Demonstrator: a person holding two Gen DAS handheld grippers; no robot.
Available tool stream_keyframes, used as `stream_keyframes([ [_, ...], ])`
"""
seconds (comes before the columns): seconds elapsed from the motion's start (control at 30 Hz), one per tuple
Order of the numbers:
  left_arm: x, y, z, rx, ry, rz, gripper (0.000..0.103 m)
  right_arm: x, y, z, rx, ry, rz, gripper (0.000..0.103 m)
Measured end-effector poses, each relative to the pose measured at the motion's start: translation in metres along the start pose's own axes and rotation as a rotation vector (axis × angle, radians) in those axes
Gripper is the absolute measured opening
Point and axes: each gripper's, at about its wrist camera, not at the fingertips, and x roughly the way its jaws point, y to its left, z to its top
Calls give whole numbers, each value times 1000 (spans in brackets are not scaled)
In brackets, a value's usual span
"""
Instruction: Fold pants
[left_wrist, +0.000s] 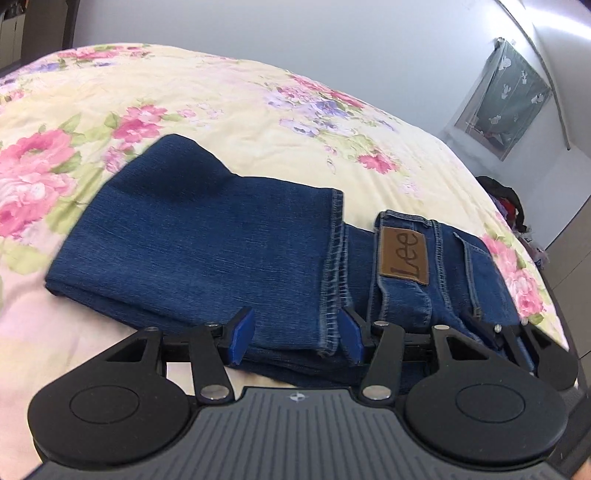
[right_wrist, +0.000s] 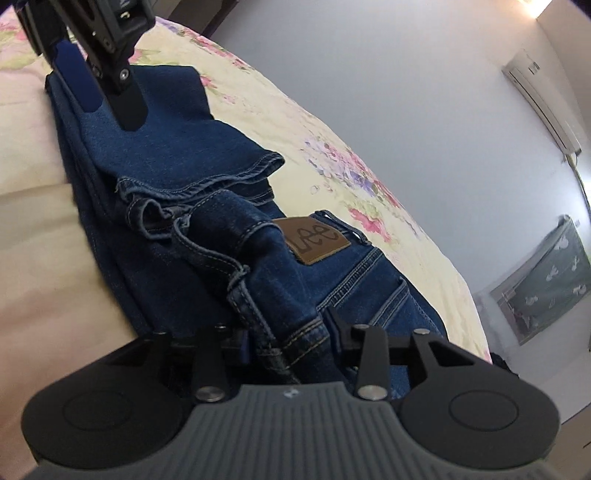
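Note:
Dark blue jeans (left_wrist: 207, 236) with a brown Lee patch (left_wrist: 403, 255) lie folded on the flowered bed; the leg hems (left_wrist: 334, 266) lie over the seat next to the waistband. My left gripper (left_wrist: 295, 339) is open, its blue pads on either side of the near folded edge. In the right wrist view the jeans (right_wrist: 207, 236) and the Lee patch (right_wrist: 318, 240) show close up. My right gripper (right_wrist: 286, 343) is open around the near waistband edge. The left gripper (right_wrist: 99, 99) shows at the top left over the fold.
The flowered bedspread (left_wrist: 229, 99) spreads around the jeans. A grey wall is behind the bed, with a hanging green cloth (left_wrist: 506, 99) and an air conditioner (right_wrist: 543, 99). Dark clothes (left_wrist: 506, 203) lie beyond the bed's right edge.

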Motion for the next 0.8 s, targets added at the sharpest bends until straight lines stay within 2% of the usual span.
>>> stream_keyframes([
  [0.13,9,-10,-3,-37,40,-89,66,-26,-6,-9,168,-12,15,57],
  [0.23,20,-26,-6,-8,69,-113,70,-43,-18,-22,272,-43,50,58],
  [0.3,32,-37,-8,-12,100,-142,71,-48,-36,-27,366,-45,13,59],
  [0.4,47,-40,-9,-119,132,-186,72,-54,-71,-47,658,-36,27,59],
  [0.47,59,-37,-9,-224,162,-192,72,-57,-85,-61,799,-38,63,59],
  [0.6,70,-25,-16,-432,220,-252,72,-55,-92,-67,868,-64,53,59],
  [0.7,69,-28,-21,-462,228,-281,72,-49,-99,-75,944,-43,59,54],
  [0.77,72,-34,-22,-457,245,-288,72,-46,-103,-82,974,11,13,43],
  [0.8,75,-37,-21,-450,249,-281,72,-43,-104,-83,967,36,-7,42],
])
